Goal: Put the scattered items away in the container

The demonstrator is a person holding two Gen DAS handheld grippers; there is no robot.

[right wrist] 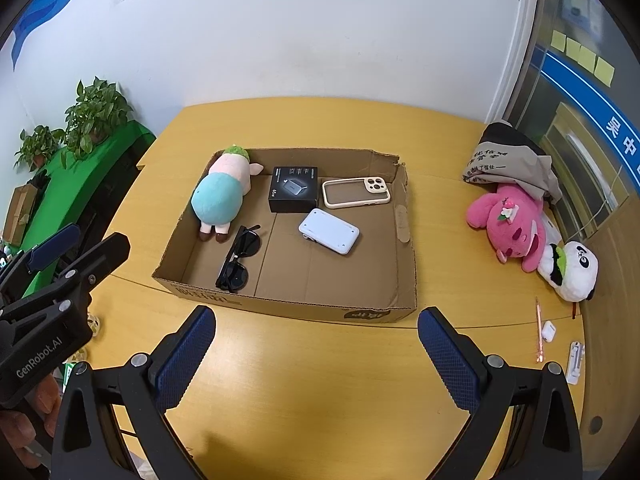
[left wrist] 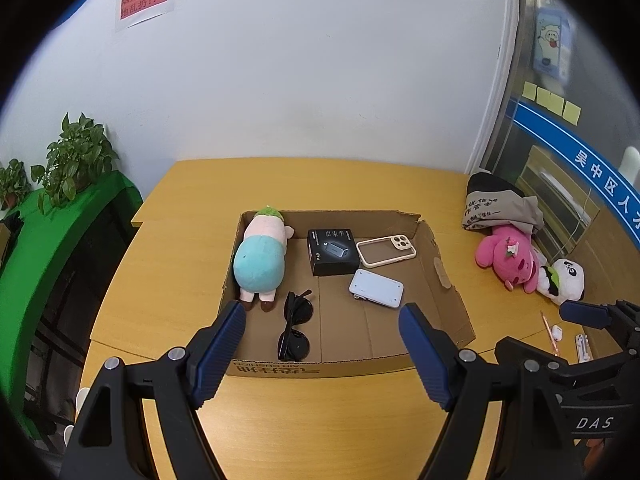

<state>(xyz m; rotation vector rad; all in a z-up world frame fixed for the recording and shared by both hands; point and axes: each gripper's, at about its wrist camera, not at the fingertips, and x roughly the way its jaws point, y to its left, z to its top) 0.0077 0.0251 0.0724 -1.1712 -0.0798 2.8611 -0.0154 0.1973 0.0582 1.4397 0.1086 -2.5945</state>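
Both the left gripper (left wrist: 322,322) and right gripper (right wrist: 317,330) are hovering spread and empty before the shallow brown cardboard box (right wrist: 404,280), while the soft pink plush toy (right wrist: 510,226), lying right of it on the yellow table (right wrist: 304,368), is looking light and squashy, best pinched around its body.

Spreading wide and yellow, table (right wrist: 320,380). Sitting directly on it: open cardboard box (right wrist: 404,280) mid-table; lying to the right, printed bag (right wrist: 504,160), pink plush (right wrist: 508,224) touching panda plush (right wrist: 572,268); resting near the right edge, pen (right wrist: 539,330), white earbud case (right wrist: 548,330), white stick (right wrist: 576,362).
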